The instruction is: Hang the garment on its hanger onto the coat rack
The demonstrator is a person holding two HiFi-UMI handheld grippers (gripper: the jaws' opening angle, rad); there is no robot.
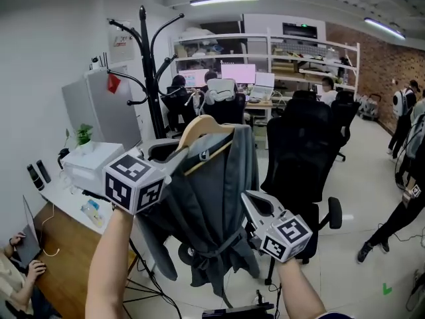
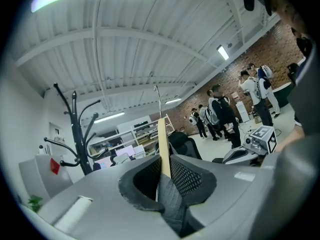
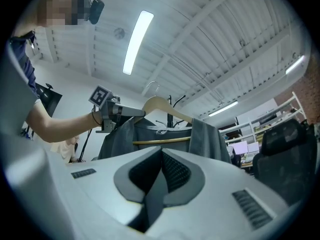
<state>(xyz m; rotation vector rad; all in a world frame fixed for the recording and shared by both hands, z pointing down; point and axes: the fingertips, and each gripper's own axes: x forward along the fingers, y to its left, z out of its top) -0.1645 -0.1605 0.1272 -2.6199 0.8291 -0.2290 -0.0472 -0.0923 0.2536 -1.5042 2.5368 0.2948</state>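
Now: left hand-held gripper is clamped on the wooden hanger at its shoulder, cloth pinched in with it, likely to bear the weight and steer it. Right hand-held gripper is closed on a fold of the grey garment lower down, probably to check its swing. Garment hangs in mid-air, apart from the black coat rack behind; not yet hung.

Office: lit monitors, swivel chairs, stocked shelves.
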